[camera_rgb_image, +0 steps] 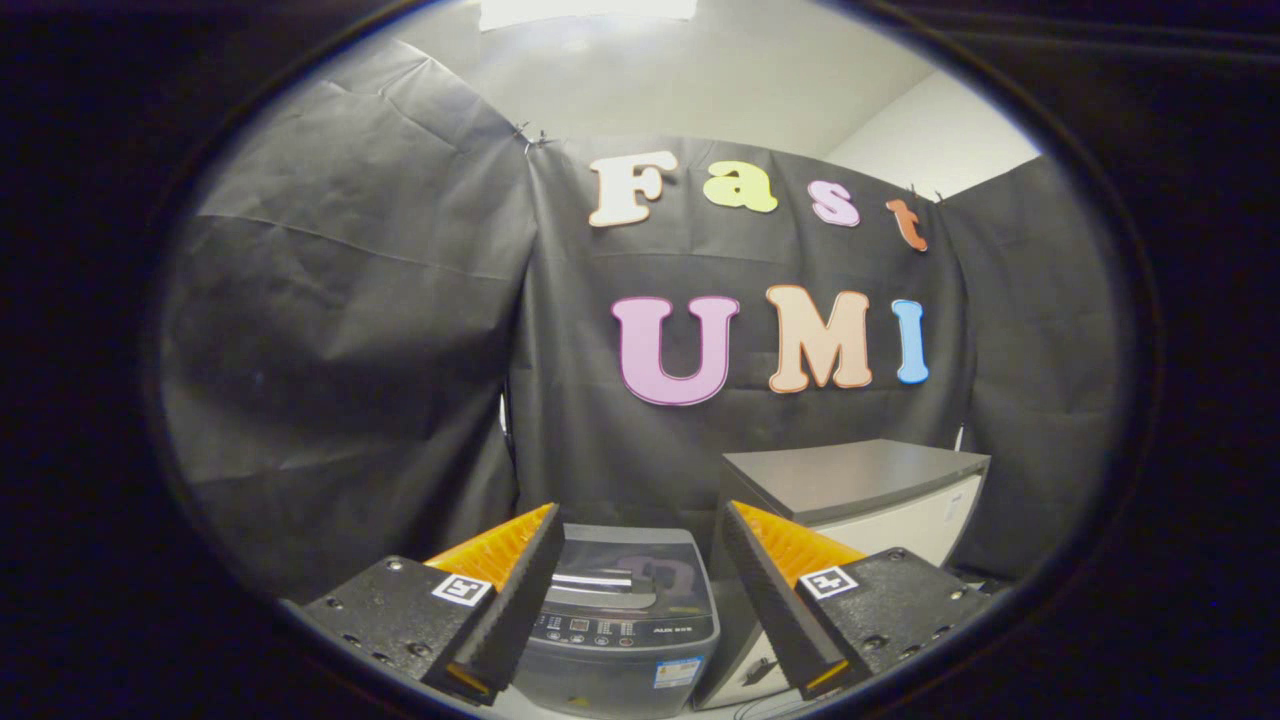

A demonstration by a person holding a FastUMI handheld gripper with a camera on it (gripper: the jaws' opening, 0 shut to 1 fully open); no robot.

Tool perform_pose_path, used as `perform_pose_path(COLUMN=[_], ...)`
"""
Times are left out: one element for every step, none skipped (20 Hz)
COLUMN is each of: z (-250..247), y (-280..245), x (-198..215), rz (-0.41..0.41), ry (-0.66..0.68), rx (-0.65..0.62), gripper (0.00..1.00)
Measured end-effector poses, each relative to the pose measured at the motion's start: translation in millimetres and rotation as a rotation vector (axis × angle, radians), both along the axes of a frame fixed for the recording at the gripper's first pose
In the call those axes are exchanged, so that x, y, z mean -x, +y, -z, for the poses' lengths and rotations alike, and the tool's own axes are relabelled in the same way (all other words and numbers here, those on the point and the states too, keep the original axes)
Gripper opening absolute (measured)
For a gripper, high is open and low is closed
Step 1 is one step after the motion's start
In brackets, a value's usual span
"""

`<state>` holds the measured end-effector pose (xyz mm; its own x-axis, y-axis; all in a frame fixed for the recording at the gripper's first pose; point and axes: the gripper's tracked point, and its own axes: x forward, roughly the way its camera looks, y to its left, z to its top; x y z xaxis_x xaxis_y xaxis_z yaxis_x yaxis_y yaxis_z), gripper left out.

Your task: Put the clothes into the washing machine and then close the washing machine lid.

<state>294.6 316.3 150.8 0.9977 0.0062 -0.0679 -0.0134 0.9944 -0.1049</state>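
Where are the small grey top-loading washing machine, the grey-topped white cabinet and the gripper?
Small grey top-loading washing machine [622,580]: gripper view, on its closed lid.
Grey-topped white cabinet [850,478]: gripper view, on its flat top.
Gripper [638,530]: gripper view, midway between its open fingertips.

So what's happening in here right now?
A person is holding a handheld gripper out in front of a small washing machine in a booth. Its jaws are open and hold nothing, with the machine showing between and beyond them. The washing machine's lid lies shut. A low grey-topped cabinet stands just beside the machine. No laundry is being handled at this moment.
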Motion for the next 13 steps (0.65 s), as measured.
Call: perform_pose_path(z=[5, 9, 11, 12, 15, 15, 15, 16, 16, 17, 17, 16, 16], y=[2, 3, 5, 4, 3, 2, 1, 0, 0, 0, 0, 0, 0], x=[1, 2, 4, 3, 5, 5, 6, 5, 5, 6, 7, 7, 8], rz=[-0.005, -0.008, -0.01, -0.011, -0.009, -0.005, -0.003, 0.0, 0.001, 0.002, 0.001, 0.001, 0.001], ry=[0.017, 0.026, 0.031, 0.033, 0.04, 0.039, 0.04, 0.037, 0.039, 0.041, 0.04, 0.035, 0.031], rx=[-0.007, -0.017, -0.023, -0.025, -0.022, -0.022, -0.026, -0.031, -0.036, -0.038, -0.04, -0.04, -0.036], gripper=[0.96, 0.96, 0.96, 0.96, 0.96, 0.96, 0.96, 0.96, 0.97, 0.97, 0.97, 0.97, 0.97])
